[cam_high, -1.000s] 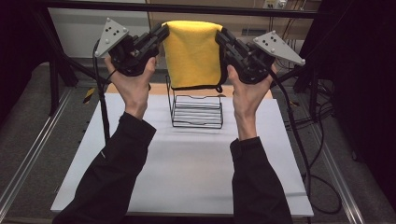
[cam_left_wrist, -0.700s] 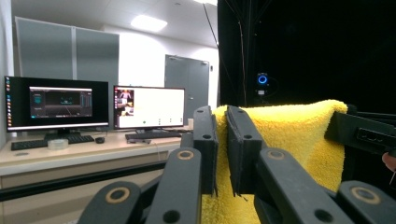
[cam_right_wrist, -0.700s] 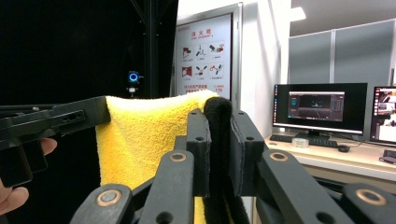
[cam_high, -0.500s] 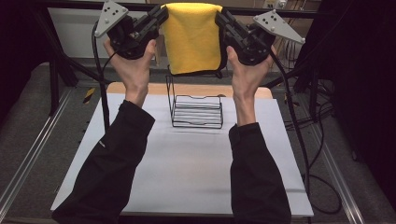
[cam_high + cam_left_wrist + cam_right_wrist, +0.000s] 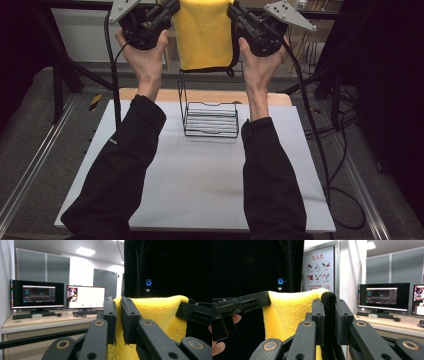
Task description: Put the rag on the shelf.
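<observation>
A yellow towel (image 5: 205, 34) with a black trim hangs stretched between my two grippers, high above the table. My left gripper (image 5: 172, 9) is shut on the towel's upper left corner, and my right gripper (image 5: 235, 12) is shut on its upper right corner. In the left gripper view the jaws pinch the yellow towel (image 5: 152, 312) edge at the left gripper (image 5: 118, 302). In the right gripper view the right gripper (image 5: 329, 302) clamps the black-trimmed edge of the towel (image 5: 289, 312). A black wire rack (image 5: 210, 117) stands on the white table (image 5: 200, 185) right below the towel.
The white board lies on a wooden tabletop (image 5: 210, 95). Cables (image 5: 320, 145) trail down at the right side. Black frame legs (image 5: 60, 75) stand at the far left. Desks with monitors (image 5: 37, 293) stand in the room behind.
Both grippers have risen further with the towel, lifting its lower edge well above the wire rack.
</observation>
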